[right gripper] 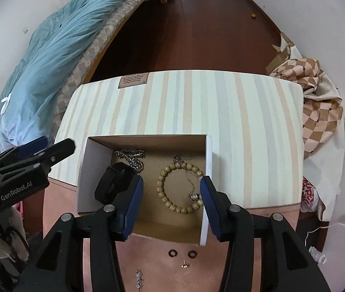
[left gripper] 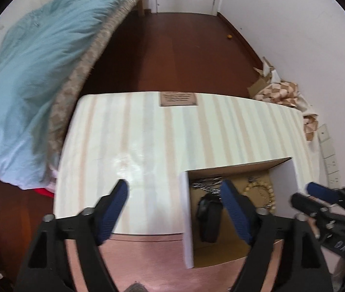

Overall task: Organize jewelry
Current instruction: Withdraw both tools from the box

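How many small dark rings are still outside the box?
2: dark ring and its twin lie side by side on the pink surface just before the box, above a gold stud. The jaws may hide others.

Bracelet in box, rings before box on table

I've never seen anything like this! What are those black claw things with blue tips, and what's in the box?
They are two grabbing tools that a person holds, one per hand. Each has a camera looking along its fingers, so each picture shows one tool: the left gripper and the right gripper. Both are open and hold nothing. The cardboard box holds a wooden bead bracelet, a silver chain and a black item. In front lie two dark rings and a gold earring.
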Demonstrator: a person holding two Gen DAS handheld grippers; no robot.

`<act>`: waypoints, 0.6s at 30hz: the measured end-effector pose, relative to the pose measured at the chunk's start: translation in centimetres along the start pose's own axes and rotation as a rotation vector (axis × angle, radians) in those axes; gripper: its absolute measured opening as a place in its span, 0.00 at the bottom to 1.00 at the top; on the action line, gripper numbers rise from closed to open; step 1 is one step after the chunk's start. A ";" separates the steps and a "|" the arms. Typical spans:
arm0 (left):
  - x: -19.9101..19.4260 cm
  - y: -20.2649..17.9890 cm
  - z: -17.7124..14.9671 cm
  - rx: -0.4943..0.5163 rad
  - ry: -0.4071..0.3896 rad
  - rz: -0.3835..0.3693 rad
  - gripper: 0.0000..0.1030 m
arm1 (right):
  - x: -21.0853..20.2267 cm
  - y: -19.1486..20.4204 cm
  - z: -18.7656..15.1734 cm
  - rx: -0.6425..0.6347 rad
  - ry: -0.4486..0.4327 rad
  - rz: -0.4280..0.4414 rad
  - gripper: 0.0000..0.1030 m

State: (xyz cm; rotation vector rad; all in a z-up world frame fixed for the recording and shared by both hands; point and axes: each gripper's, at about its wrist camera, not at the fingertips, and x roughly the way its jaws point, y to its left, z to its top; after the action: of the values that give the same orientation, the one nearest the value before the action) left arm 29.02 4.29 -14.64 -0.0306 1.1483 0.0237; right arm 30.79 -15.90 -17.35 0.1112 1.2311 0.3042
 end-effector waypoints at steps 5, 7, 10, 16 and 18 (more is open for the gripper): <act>-1.1 0.9 -2.1 -0.026 -0.022 0.045 0.97 | -1.5 0.5 -1.7 -0.022 -0.044 -0.066 0.73; -1.3 1.1 -3.0 -0.036 -0.027 0.059 0.98 | -1.9 0.6 -2.5 -0.022 -0.058 -0.097 0.87; -1.7 1.1 -4.6 -0.053 -0.033 0.081 0.98 | -2.0 0.4 -3.6 0.007 -0.075 -0.129 0.95; -2.1 0.4 -6.5 -0.054 -0.031 0.091 0.98 | -2.2 0.2 -5.7 0.013 -0.110 -0.251 0.97; -2.5 0.0 -7.2 -0.050 -0.035 0.086 0.98 | -2.6 0.2 -6.3 0.013 -0.119 -0.272 0.98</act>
State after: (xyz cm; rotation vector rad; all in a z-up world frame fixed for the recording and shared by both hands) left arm 21.44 4.07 -15.33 -0.0254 1.1138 0.1292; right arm 24.11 -16.98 -17.06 -0.0271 1.1143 0.0522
